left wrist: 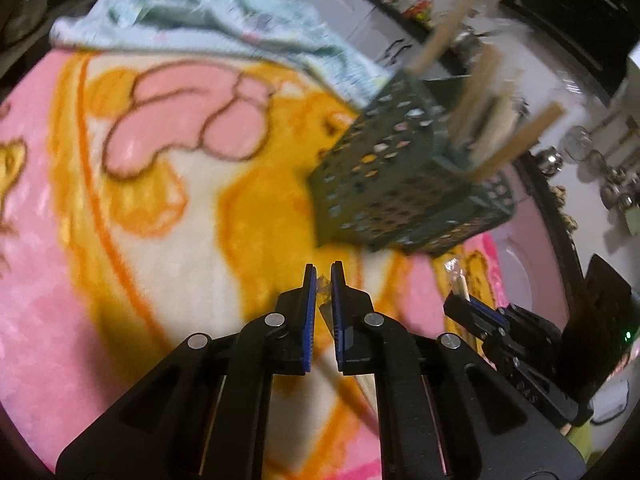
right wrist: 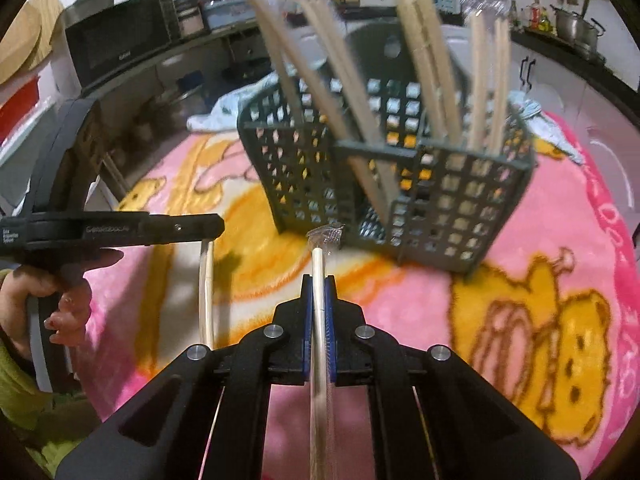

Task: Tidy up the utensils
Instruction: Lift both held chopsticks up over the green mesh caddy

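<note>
A dark green perforated basket (left wrist: 400, 184) (right wrist: 384, 168) stands on the blanket with several wooden chopsticks (right wrist: 428, 60) (left wrist: 480, 92) upright in its compartments. My left gripper (left wrist: 323, 270) is shut on a plastic-wrapped chopstick pair (left wrist: 325, 292), a little in front of the basket; from the right wrist view this gripper (right wrist: 218, 226) shows side-on with its pair (right wrist: 207, 292) hanging below it. My right gripper (right wrist: 319, 280) is shut on another wrapped chopstick pair (right wrist: 318, 264), whose tip points at the basket's near wall. It appears at the right of the left wrist view (left wrist: 454, 302), holding that pair (left wrist: 456, 276).
A pink and yellow cartoon blanket (left wrist: 120, 240) (right wrist: 540, 240) covers the surface. A light blue towel (left wrist: 200, 20) (right wrist: 224, 112) lies crumpled behind the basket. A hand (right wrist: 60, 300) holds the left gripper's grip. Kitchen counters, a microwave (right wrist: 120, 48) and pots (right wrist: 576, 28) line the background.
</note>
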`<state>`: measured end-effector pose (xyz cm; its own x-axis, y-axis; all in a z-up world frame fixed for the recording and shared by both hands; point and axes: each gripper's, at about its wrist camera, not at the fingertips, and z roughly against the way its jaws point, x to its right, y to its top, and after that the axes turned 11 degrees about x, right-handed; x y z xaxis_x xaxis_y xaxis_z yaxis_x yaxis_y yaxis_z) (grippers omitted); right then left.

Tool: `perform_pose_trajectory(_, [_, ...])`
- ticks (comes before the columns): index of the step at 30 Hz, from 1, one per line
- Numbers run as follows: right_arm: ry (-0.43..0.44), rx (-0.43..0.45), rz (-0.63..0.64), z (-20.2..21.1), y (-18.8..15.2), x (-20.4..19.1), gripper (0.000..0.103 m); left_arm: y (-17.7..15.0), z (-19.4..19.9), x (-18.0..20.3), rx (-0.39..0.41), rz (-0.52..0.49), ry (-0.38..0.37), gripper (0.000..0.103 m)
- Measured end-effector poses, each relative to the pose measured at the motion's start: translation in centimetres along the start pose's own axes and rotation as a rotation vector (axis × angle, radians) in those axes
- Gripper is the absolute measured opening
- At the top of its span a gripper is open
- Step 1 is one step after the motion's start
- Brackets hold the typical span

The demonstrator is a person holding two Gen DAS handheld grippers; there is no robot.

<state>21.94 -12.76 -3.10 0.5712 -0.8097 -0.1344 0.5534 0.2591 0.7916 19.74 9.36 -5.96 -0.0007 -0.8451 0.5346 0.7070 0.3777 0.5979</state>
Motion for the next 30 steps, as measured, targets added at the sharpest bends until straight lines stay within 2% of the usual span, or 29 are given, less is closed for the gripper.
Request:
perform_pose_trajectory(10, [-0.009, 0.115, -0.006, 4.0, 1.4, 0.4, 0.006, 1.1, 3.1, 5.1, 0.075, -0.114, -0.059, 0.004])
perform_pose_trajectory(21, [-0.011, 0.399, 0.022, 8.8, 5.7, 0.8, 0.006, 2.9, 6.2, 9.4, 0.157, -0.200, -0.107, 0.004])
perform_pose_trajectory(30, [-0.018, 0.538, 0.026, 11.1, 9.9, 1.8, 0.006, 5.3, 8.5, 11.8, 0.231, -0.251, -0.128, 0.003])
